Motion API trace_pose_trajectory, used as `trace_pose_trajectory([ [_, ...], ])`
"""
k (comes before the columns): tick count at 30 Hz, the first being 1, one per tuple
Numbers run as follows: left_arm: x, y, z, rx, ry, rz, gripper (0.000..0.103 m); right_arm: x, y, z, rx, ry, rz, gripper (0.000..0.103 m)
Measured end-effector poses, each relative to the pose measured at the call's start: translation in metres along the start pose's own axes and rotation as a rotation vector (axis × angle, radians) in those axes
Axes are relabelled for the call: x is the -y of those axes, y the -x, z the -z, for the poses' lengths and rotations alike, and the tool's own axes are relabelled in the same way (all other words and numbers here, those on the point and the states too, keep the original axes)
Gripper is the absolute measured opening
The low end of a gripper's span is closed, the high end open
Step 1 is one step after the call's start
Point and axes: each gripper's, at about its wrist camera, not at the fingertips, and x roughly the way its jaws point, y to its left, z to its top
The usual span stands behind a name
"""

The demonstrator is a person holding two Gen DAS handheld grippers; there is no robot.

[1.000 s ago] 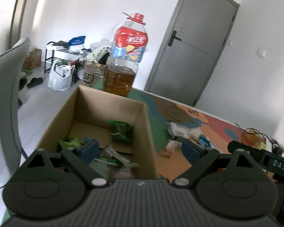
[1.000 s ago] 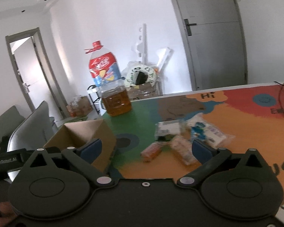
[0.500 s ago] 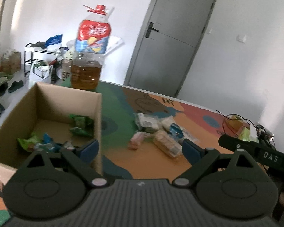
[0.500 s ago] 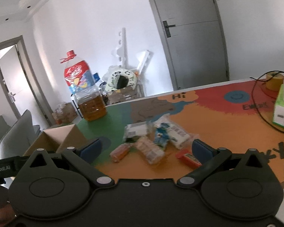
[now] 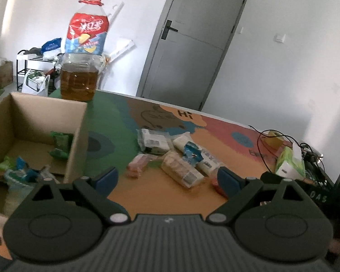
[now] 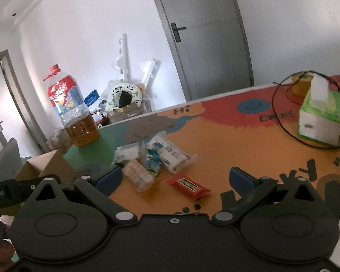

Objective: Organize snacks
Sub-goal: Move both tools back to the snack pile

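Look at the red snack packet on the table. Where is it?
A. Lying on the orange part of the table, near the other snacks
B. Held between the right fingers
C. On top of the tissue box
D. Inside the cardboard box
A. The red snack packet lies flat on the orange part of the table, beside the pile of snacks, and the open right gripper holds nothing.
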Motion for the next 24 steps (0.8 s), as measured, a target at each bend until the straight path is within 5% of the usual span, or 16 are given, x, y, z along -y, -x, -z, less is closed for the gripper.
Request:
trace_pose_trajectory([
  [5, 0.007, -0.018, 0.003, -0.022, -0.01, -0.003, 0.09, 0.009, -0.016, 0.005, -0.031, 0.001, 0.0, 0.081],
  [19, 0.019, -0.067, 0.006, -0.076, -0.01, -0.034, 0.07, 0.019, -0.068, 0.007, -0.117, 0.021, -0.028, 0.054],
  [24, 0.02, -0.082, 0.006, -0.094, -0.005, -0.052, 0.068, 0.02, -0.084, 0.011, -0.137, 0.03, -0.013, 0.054],
])
